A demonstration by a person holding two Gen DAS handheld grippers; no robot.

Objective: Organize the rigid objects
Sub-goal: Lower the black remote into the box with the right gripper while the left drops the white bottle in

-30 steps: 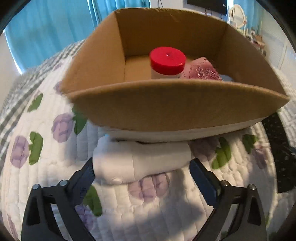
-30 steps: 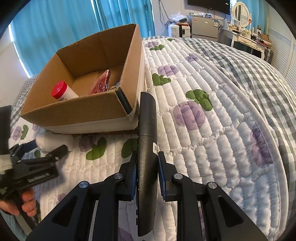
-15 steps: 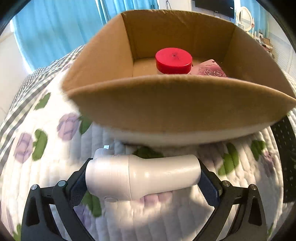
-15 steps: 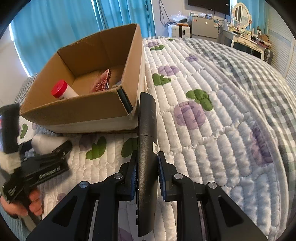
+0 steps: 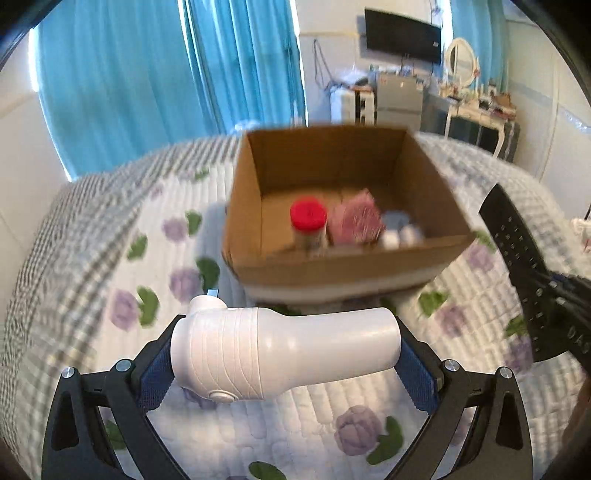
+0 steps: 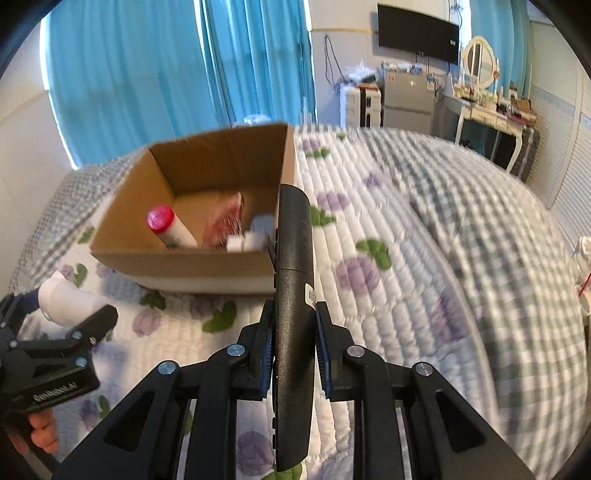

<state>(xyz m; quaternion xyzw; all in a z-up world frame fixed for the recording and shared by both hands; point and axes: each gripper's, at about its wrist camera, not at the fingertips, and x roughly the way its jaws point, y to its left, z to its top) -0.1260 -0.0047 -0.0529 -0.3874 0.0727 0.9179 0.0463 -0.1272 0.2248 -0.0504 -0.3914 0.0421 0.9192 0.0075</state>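
Note:
My left gripper point(image 5: 288, 354) is shut on a white handheld device point(image 5: 284, 350), held crosswise above the quilt in front of the cardboard box point(image 5: 347, 266). My right gripper point(image 6: 294, 354) is shut on a black remote control point(image 6: 294, 280), held edge-on and pointing toward the box's right corner point(image 6: 273, 258). Inside the box stand a red-capped bottle point(image 5: 308, 221), a pink packet point(image 5: 356, 219) and small white items point(image 5: 400, 234). The remote point(image 5: 517, 251) shows at the right of the left wrist view. The left gripper point(image 6: 70, 317) and its white device point(image 6: 66, 301) appear at the lower left of the right wrist view.
The box sits on a bed with a white quilt point(image 6: 388, 236) printed with purple flowers and a grey checked blanket point(image 6: 498, 295). Blue curtains point(image 5: 147, 74), a wall television point(image 6: 417, 33) and a dresser point(image 6: 491, 114) lie beyond. A person's fingers point(image 6: 40, 435) hold the left gripper's handle.
The left gripper closed on the white device and lifted it off the quilt. Both grippers rose and pulled back, so the box looks smaller and farther. The right gripper kept its hold on the remote.

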